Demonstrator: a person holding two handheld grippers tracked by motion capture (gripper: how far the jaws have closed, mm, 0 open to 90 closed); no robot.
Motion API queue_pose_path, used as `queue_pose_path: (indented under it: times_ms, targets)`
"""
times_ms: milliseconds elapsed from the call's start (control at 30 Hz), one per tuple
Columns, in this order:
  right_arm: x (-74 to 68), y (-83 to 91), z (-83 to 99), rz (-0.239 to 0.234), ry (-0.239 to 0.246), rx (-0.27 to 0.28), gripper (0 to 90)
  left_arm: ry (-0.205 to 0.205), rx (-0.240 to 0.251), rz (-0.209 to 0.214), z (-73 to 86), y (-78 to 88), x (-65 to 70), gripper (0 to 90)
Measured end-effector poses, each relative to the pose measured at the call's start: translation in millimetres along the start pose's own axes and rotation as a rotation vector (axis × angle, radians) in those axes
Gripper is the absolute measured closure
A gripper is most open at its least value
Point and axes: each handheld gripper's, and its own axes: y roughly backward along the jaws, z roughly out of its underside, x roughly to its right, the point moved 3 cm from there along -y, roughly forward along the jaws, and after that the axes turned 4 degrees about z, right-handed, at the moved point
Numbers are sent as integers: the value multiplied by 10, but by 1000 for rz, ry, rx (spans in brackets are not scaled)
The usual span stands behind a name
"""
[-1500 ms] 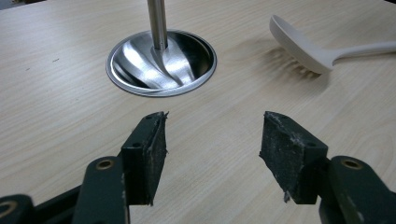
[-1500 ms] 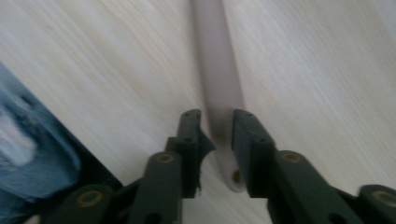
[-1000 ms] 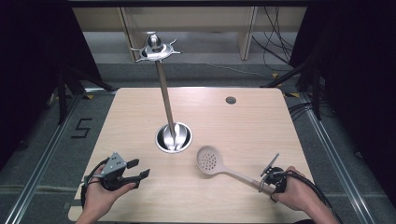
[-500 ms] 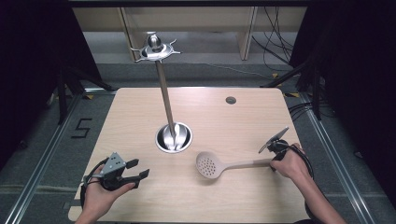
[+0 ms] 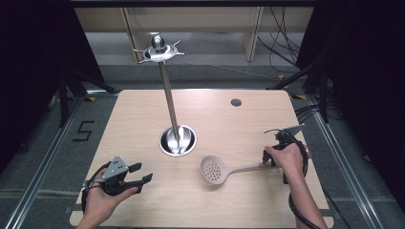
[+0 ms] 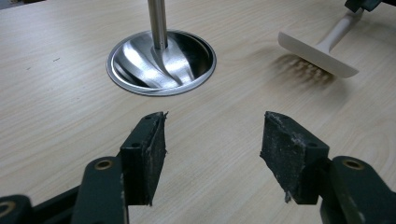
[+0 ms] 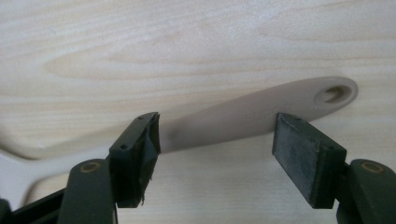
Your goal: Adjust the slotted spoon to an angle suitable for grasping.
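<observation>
Resting at the near left corner of the worktop [image 5: 143, 119], the left tongs [image 5: 141, 174] sit in the person's left hand [image 5: 102, 200] with their jaws spread wide and nothing between them; in the left gripper view those jaws frame only bare wood.

Over at the near right, the right tongs [image 7: 215, 144] are held above the handle of a cream slotted spoon [image 5: 224, 169]. Their jaws stand apart, one on each side of the handle along its length, and neither pad presses on it (the handle runs across the gap rather than through it, so a squeeze as they stand would close along the handle, not across it). The spoon lies flat on the worktop, its perforated bowl toward the middle and its hanging hole [image 7: 334, 94] at the right end.

Just beyond the spoon's bowl sits the round steel base [image 5: 177, 140] of a tall utensil stand [image 5: 168, 95], whose pole rises to a crown of hooks [image 5: 158, 50] at the far side.

My guess is that the spoon is meant for one of those hooks. The risks: closing with the jaws misaligned could skid the smooth handle sideways or pinch only its edge, so the spoon tips bowl-down when lifted. A grip covering the hole would leave nothing to hook, and a swing past the pole could knock the stand.
</observation>
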Motion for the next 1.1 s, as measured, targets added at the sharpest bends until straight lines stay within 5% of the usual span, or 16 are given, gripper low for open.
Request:
queue_pose_path:
  times_ms: [33,100,133,167,200,367,400,500,567,700,867,900,933,1067,1100]
  targets:
    - [0,0,0,0,0,0,327,0,0,0,0,0,0,392]
    - [-97,36,19,26,-141,-37,324,-12,-3,-7,-3,-1,-9,392]
    - [-115,31,19,32,-160,-47,324,-15,-3,-2,-5,-1,-5,392]
    - [-121,18,21,34,-160,-60,325,-9,-4,-1,-5,-1,4,391]
    - [-60,-4,18,45,-94,-62,323,-3,-2,-4,-4,-1,11,391]
    - [-83,-8,-5,55,-113,-72,312,-23,-7,-7,-7,0,6,390]
    - [-112,-1,-24,51,-174,-89,312,-23,-3,2,-5,-4,4,391]
    - [-127,-12,-25,71,-212,-101,312,-7,-3,-1,-3,0,8,390]
    - [-90,-22,-22,80,-152,-75,308,-4,2,0,-3,-7,6,391]
    - [-106,-35,13,91,-110,-72,283,-26,-6,2,-6,2,6,391]
    - [-110,-31,8,77,-150,-82,292,-27,-8,2,-5,-2,4,390]
    - [-166,-24,12,69,-220,-101,292,-25,-9,2,-4,-4,6,390]
    - [-169,-25,14,63,-227,-103,292,-26,-10,-4,-5,1,7,390]
    - [-163,-22,15,62,-239,-97,292,-27,-10,-4,-5,1,5,390]
    - [-101,-39,24,76,-174,-82,292,-26,-9,-3,-5,2,6,390]
